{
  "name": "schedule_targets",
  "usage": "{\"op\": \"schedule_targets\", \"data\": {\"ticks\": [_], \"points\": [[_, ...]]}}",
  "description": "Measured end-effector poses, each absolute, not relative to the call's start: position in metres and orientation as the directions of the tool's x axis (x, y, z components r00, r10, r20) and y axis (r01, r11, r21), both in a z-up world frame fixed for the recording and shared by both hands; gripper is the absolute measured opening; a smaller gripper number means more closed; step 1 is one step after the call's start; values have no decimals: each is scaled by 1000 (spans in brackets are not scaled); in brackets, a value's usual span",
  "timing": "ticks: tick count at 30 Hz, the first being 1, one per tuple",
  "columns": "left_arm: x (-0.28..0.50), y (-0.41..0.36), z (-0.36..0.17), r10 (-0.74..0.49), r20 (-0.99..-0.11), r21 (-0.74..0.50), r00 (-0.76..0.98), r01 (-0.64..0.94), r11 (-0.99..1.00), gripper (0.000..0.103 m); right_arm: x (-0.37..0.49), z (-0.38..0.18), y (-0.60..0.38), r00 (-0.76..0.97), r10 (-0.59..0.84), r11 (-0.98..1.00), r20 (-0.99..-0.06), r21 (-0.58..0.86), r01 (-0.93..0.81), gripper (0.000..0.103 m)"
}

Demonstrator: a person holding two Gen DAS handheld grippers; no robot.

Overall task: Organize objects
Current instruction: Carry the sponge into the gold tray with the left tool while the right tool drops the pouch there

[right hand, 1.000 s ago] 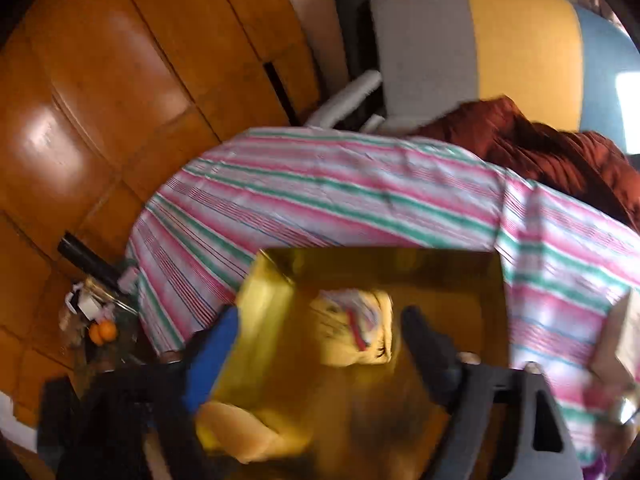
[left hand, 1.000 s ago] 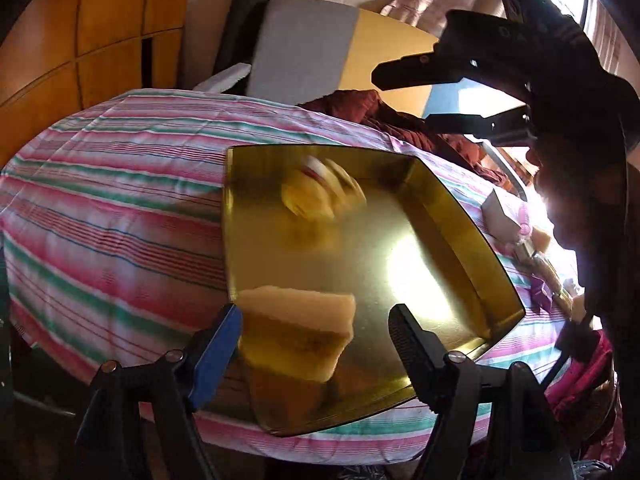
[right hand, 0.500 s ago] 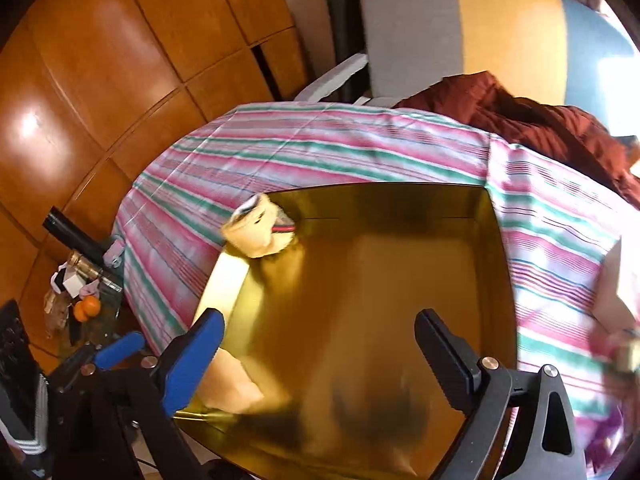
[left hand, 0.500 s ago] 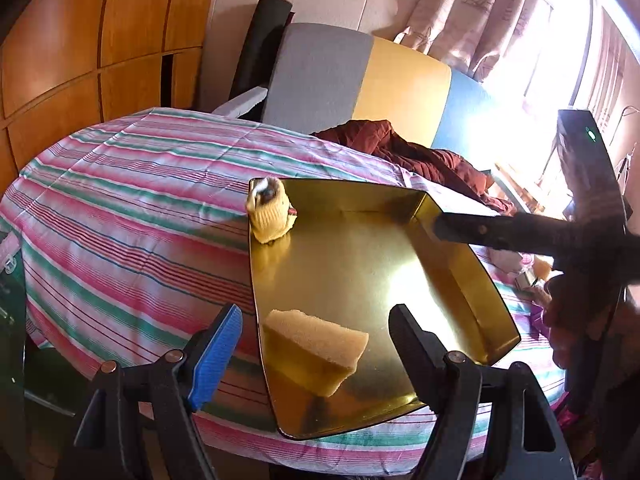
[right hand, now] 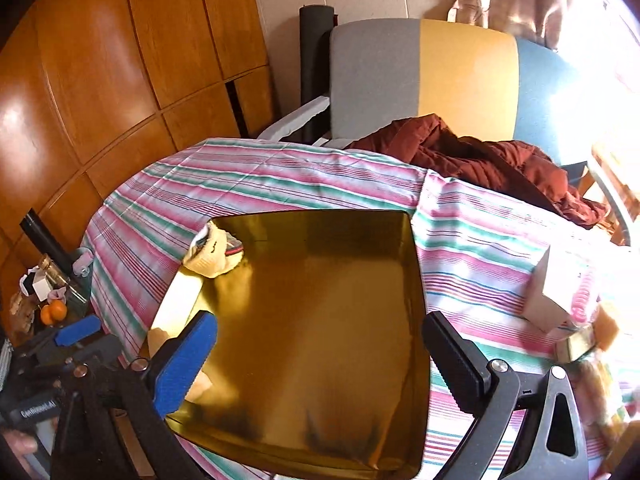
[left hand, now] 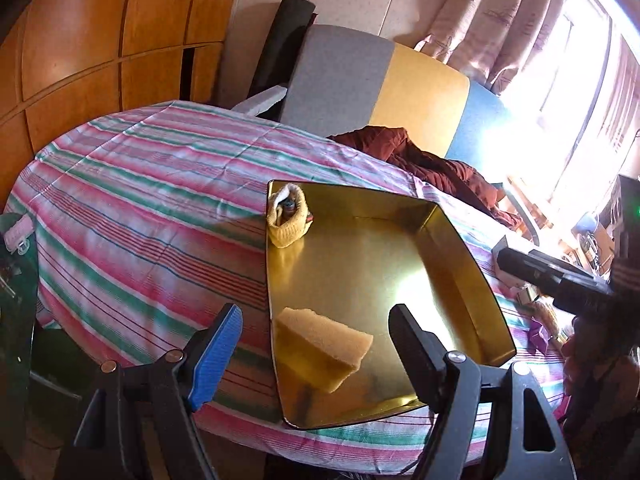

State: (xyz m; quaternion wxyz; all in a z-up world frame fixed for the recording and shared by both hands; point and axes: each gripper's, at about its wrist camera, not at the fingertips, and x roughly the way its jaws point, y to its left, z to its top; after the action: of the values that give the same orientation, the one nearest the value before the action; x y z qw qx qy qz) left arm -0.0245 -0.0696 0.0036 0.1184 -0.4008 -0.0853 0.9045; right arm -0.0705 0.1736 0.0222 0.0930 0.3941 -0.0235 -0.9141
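Observation:
A shiny gold tray [left hand: 452, 240] lies on the striped tablecloth [left hand: 140, 208]. A yellow sponge wedge [left hand: 320, 348] lies in its near left corner. A yellow knitted pouch [left hand: 287, 216] sits in its far left corner. My left gripper [left hand: 316, 344] is open and empty, held above the near edge by the sponge. My right gripper [right hand: 320, 356] is open and empty above the tray [right hand: 320, 320]. The pouch [right hand: 214, 254] and part of the sponge [right hand: 200, 384] show in the right wrist view. The right gripper's body [left hand: 560, 280] shows at the right of the left wrist view.
A pale box [right hand: 560, 292] and several small items [right hand: 588, 340] lie on the cloth right of the tray. A dark red garment [right hand: 480, 156] lies on a grey, yellow and blue chair [right hand: 424, 76] behind the table. A side stand with oranges [right hand: 54, 312] is at left.
The pouch was dropped into the tray and came to rest in its far left corner. My right gripper has drawn back to the right. Both views have pulled back and up.

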Motion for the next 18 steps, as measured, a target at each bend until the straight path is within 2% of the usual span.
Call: {"op": "schedule_targets", "data": {"ticks": [9,18], "points": [[-21,-61,18,279,-683,-237,-675,-156,-959,77,-51,19,194,-698,-127,-991,-705,70,110,103],[-28,-47,18,310,-697,-266,-647,-169,-949,77,-37,3,251,-679,-49,-996,-732,87,-22,103]]}}
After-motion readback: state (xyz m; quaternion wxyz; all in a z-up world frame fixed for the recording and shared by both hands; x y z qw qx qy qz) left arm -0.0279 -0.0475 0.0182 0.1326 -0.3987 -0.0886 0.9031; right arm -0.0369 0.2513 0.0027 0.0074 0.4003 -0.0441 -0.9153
